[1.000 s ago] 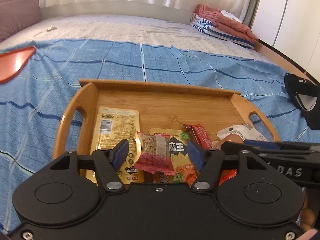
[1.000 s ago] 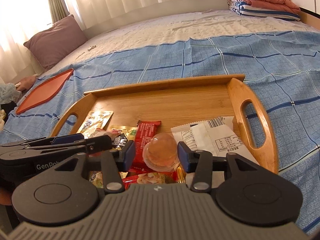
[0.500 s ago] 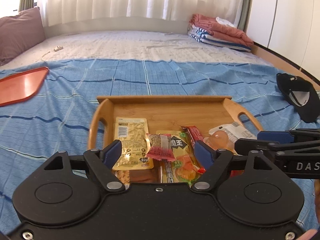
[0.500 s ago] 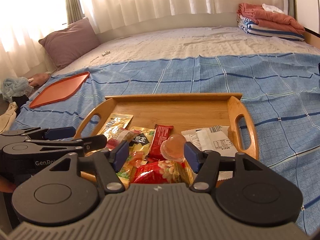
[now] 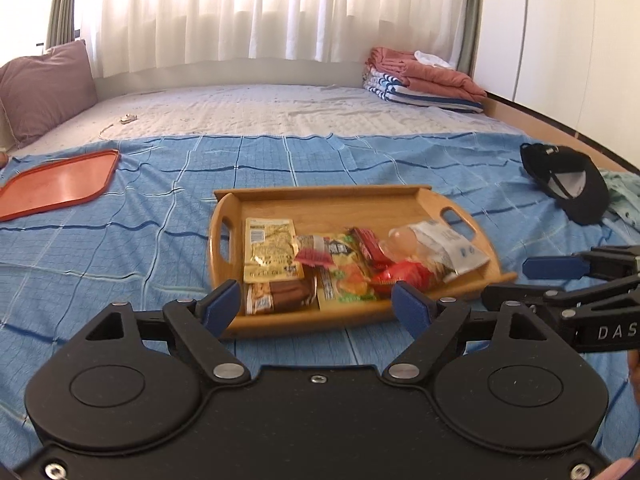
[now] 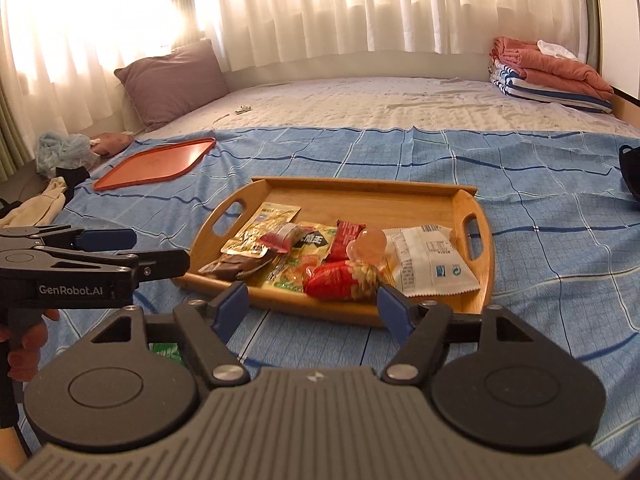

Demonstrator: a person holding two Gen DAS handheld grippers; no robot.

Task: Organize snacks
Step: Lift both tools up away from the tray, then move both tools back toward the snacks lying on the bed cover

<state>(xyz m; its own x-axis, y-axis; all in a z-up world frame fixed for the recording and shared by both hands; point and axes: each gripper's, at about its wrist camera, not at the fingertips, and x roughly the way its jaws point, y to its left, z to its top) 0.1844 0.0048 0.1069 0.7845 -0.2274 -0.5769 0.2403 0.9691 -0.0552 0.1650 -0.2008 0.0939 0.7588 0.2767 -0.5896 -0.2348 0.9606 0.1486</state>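
On the blue checked bedspread (image 5: pixel 120 240) the bamboo tray (image 5: pixel 320 196) is lying with the snacks inside: a yellow packet (image 5: pixel 270 254) at its left end, a white packet (image 5: pixel 452 246) at its right end, a pink jelly cup (image 6: pixel 366 246) and a red peanut bag (image 6: pixel 340 284) between them. Both the left gripper (image 5: pixel 316 306) and the right gripper (image 6: pixel 312 308) are hanging before the tray's near rim, their jaws opening and holding nothing. I think the next grasp is needing one clear packet edge, not the heap.

Black cap (image 6: pixel 631 172) cut off at the right edge; snack-wrapper print too blurred to read.
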